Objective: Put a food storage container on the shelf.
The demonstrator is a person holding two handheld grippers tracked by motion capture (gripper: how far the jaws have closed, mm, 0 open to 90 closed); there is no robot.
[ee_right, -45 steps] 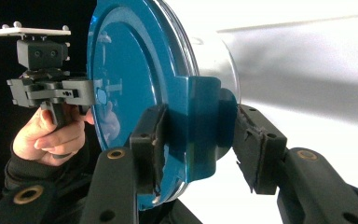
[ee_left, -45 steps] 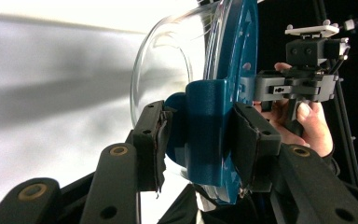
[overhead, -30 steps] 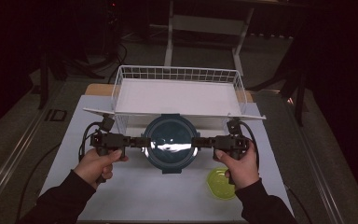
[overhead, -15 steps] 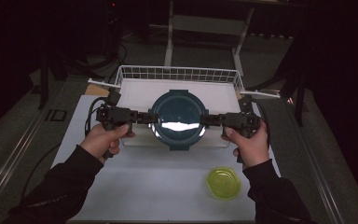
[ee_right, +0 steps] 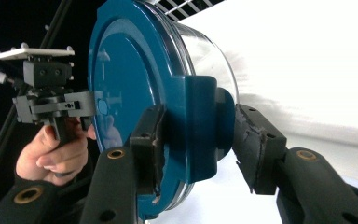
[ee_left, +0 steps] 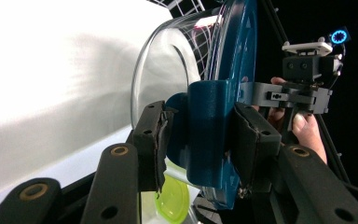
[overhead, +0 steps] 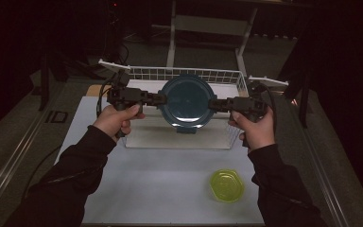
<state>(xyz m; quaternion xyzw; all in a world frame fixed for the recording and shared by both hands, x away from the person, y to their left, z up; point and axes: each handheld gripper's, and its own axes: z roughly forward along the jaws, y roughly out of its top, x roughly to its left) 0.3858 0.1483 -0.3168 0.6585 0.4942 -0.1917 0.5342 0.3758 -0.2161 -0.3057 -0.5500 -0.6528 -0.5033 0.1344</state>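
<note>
A round glass container with a dark blue lid (overhead: 186, 101) hangs in the air over the white wire basket (overhead: 184, 73), tilted so the lid faces the high view. My left gripper (overhead: 163, 99) is shut on the blue side clip (ee_left: 207, 130) at its left edge. My right gripper (overhead: 213, 104) is shut on the opposite clip (ee_right: 200, 126). In the left gripper view the jaws (ee_left: 198, 140) squeeze the clip, with the clear glass bowl (ee_left: 168, 65) beyond. In the right gripper view the jaws (ee_right: 198, 144) hold the other clip beside the lid's face (ee_right: 126, 84).
A small yellow-green container (overhead: 227, 185) sits on the white table mat (overhead: 146, 179) at the front right. The basket has a white floor (overhead: 179, 137) and low wire walls. Dark floor and metal stand legs lie beyond the table.
Both hands have carried the container up and away from the person, from above the mat's middle to over the basket. It has tipped so its lid faces the camera.
</note>
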